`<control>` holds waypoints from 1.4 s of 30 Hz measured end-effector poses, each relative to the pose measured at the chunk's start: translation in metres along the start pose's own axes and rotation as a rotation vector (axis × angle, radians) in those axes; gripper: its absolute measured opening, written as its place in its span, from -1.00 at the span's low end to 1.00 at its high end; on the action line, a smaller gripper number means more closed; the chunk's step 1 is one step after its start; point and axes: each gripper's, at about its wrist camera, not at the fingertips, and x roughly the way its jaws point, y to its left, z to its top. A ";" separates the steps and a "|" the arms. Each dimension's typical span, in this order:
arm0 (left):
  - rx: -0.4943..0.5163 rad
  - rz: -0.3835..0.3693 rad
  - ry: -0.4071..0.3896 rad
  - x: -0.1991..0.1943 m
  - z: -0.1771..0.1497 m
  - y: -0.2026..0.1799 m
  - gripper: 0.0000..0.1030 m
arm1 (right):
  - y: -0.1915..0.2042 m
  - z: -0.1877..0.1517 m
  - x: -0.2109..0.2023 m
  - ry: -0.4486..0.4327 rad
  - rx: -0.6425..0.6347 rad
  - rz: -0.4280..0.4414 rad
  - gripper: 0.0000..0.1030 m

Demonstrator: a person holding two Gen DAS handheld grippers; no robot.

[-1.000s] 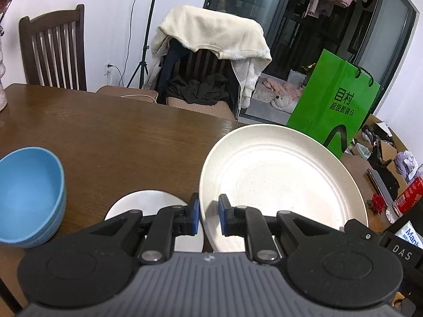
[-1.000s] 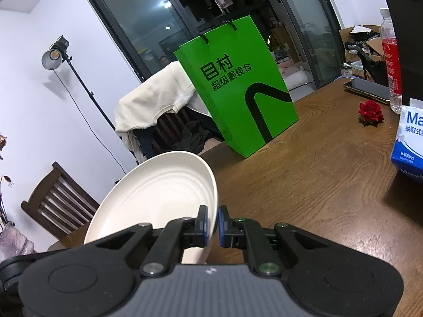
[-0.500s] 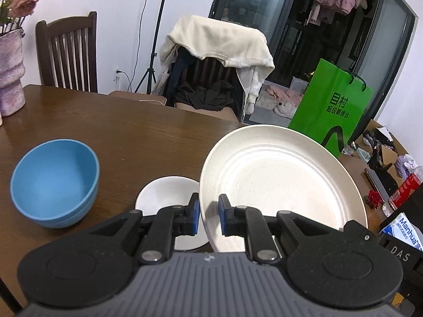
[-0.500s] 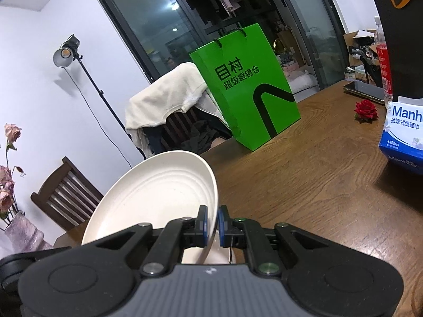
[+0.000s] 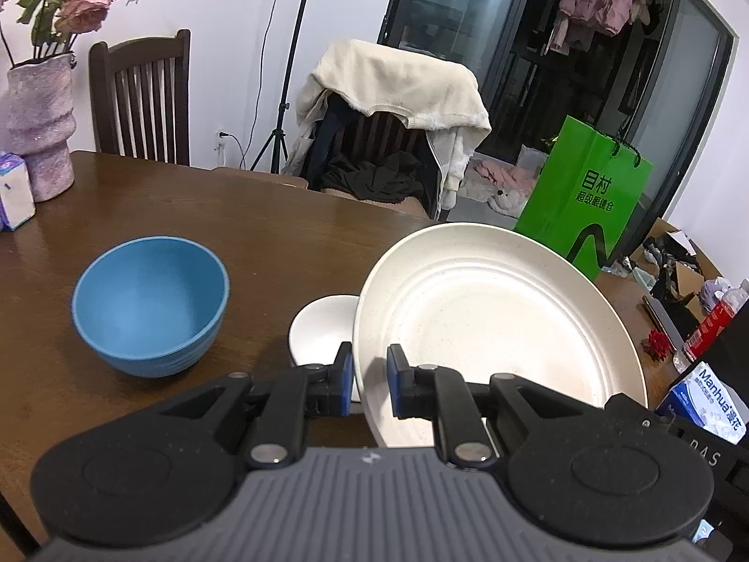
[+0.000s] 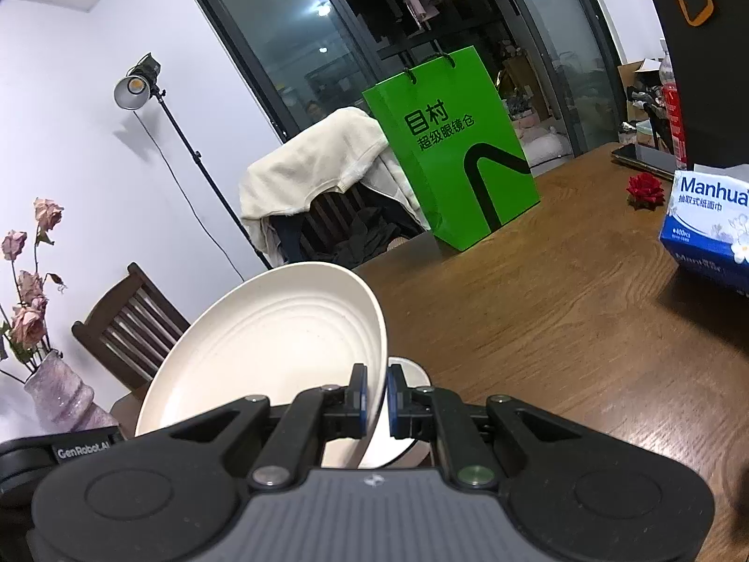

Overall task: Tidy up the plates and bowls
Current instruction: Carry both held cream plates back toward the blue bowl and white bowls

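Item: large cream plate, carried on two tongs above the bench, mid-transfer.

Left tongs (image 5: 370, 386) nearly together, pads clamped on the near-left rim of the cream plate (image 5: 491, 323); right tongs (image 6: 376, 400) likewise clamped on its opposite rim, so the plate hangs tilted, clear of the bench (image 5: 290, 243). Change since a second ago: both tongs have drawn back with the plate, and the blue bowl (image 5: 150, 302) and small white dish (image 5: 323, 323), formerly at the frame's edge and half hidden, now lie further ahead. Judgement: the plate is likely bound for stacking; the white dish sits just under its lower edge, the bowl apart to the left.
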 end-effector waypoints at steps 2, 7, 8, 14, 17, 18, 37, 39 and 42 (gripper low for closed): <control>-0.004 -0.003 -0.003 -0.006 -0.002 0.005 -0.71 | 0.002 -0.002 -0.004 0.001 -0.001 0.005 -0.84; -0.014 0.000 -0.005 -0.016 -0.008 0.015 -0.71 | 0.011 -0.009 -0.015 -0.005 -0.015 0.010 -0.84; -0.017 -0.002 -0.005 -0.018 -0.009 0.016 -0.71 | 0.013 -0.010 -0.017 -0.005 -0.018 0.011 -0.84; -0.038 -0.010 -0.012 -0.030 -0.014 0.029 -0.71 | 0.022 -0.020 -0.025 0.000 -0.039 0.008 -0.84; -0.044 -0.009 -0.023 -0.037 -0.015 0.035 -0.71 | 0.026 -0.025 -0.028 0.009 -0.043 0.010 -0.84; -0.045 -0.011 -0.025 -0.038 -0.016 0.037 -0.71 | 0.027 -0.027 -0.029 0.012 -0.045 0.011 -0.84; -0.064 -0.014 -0.037 -0.064 -0.039 0.069 -0.71 | 0.047 -0.065 -0.046 0.041 -0.077 0.014 -0.83; -0.062 -0.013 -0.036 -0.066 -0.042 0.071 -0.71 | 0.048 -0.067 -0.049 0.041 -0.079 0.015 -0.83; -0.056 -0.004 -0.042 -0.071 -0.049 0.073 -0.71 | 0.049 -0.070 -0.053 0.041 -0.083 0.015 -0.83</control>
